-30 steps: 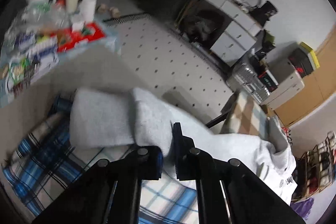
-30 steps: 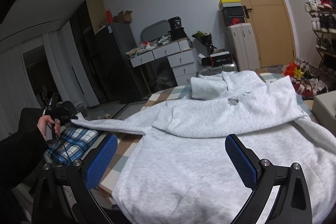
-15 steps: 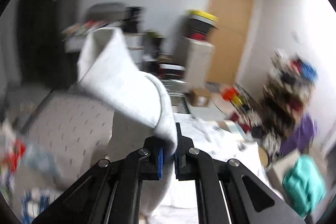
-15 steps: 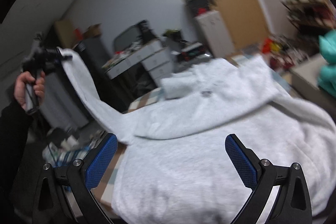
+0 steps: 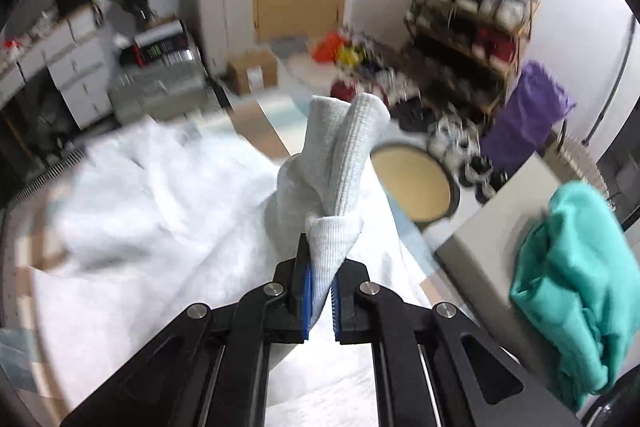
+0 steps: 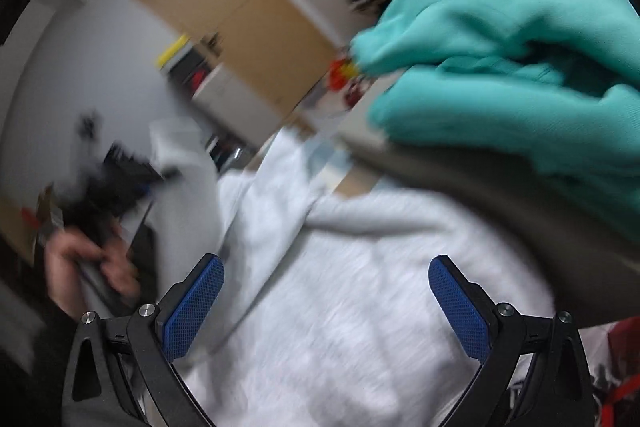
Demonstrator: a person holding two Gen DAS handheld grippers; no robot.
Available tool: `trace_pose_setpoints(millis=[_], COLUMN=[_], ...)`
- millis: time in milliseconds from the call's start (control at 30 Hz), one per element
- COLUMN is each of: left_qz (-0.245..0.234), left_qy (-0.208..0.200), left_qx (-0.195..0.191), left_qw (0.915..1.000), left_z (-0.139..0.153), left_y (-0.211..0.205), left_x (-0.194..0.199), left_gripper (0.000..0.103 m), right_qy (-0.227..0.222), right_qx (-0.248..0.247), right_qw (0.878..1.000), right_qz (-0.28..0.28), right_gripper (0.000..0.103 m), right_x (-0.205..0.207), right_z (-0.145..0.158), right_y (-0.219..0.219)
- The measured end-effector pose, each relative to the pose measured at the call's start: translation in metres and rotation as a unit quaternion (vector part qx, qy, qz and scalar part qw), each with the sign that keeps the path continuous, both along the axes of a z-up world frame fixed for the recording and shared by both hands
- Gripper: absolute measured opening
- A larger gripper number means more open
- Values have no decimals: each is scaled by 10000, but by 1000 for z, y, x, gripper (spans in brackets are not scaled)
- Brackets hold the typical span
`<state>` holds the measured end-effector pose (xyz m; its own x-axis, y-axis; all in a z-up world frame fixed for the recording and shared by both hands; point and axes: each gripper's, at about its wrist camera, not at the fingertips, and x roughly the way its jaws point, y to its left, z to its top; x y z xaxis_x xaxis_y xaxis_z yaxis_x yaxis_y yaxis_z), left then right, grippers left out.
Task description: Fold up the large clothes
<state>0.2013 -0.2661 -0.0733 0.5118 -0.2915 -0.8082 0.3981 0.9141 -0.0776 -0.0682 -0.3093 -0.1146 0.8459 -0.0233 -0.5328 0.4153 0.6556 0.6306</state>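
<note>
A large light grey sweatshirt lies spread on the table; it also shows in the right wrist view. My left gripper is shut on the ribbed cuff of its sleeve, which stands up in front of the fingers above the body of the garment. My right gripper is open and empty, low over the sweatshirt's body. In the blurred right wrist view, the left hand and its gripper hold the sleeve up at the left.
A teal garment lies on a beige block at the right; it fills the upper right of the right wrist view. A round stool, a shoe rack and a purple bag stand beyond the table.
My left gripper has lifted the sleeve cuff from the left edge and swung it up and over the sweatshirt's body. My right gripper has tilted and moved right, still open.
</note>
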Motion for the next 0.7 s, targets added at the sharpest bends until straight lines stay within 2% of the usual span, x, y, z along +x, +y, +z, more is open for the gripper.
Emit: trace_pose_setpoints(millis=[133,233,300,333,367,433,500,567,633,700], left_qz=[-103,-130,-36,-112,-220,-442,-909,-1276,-1512,-1511], left_qy=[365,489,478,528,590,740,1088,1410,1269,1027], left_qx=[20,-25,-9,-167,-334,-658,-1092,-1321,-1242,-1070], left_qw=[9993,9987,9989,9984,9975,9941,9838,9728,9724,9773], left_z=[-50,-54,-42,-36,-32,-25,-16,-13,-1,7], left_y=[-20,-29,-25,-21,-20,-15,-10,-4,17,46], left_x=[3,3,0,-3,-1,-9,-24,-37,-56,-67], left_gripper=[3,3,9,20,42,65,68,69,69,69], right_qy=[-164,-215,-226,-226,-228,-204,-171,-179,-185,-212], right_qx=[-274,-352,-429,-431,-411,-370,-358,-291,-231,-201], right_qw=[9995,9990,9983,9982,9982,9984,9988,9991,9993,9994], right_qz=[9,161,311,341,363,370,300,242,209,201], right_gripper=[103,103,103,103,103,103,103,103,103,103], right_x=[-4,-1,2,3,2,4,3,3,4,4], right_z=[11,15,18,18,18,16,15,14,12,13], right_y=[5,15,22,23,24,25,24,21,20,22])
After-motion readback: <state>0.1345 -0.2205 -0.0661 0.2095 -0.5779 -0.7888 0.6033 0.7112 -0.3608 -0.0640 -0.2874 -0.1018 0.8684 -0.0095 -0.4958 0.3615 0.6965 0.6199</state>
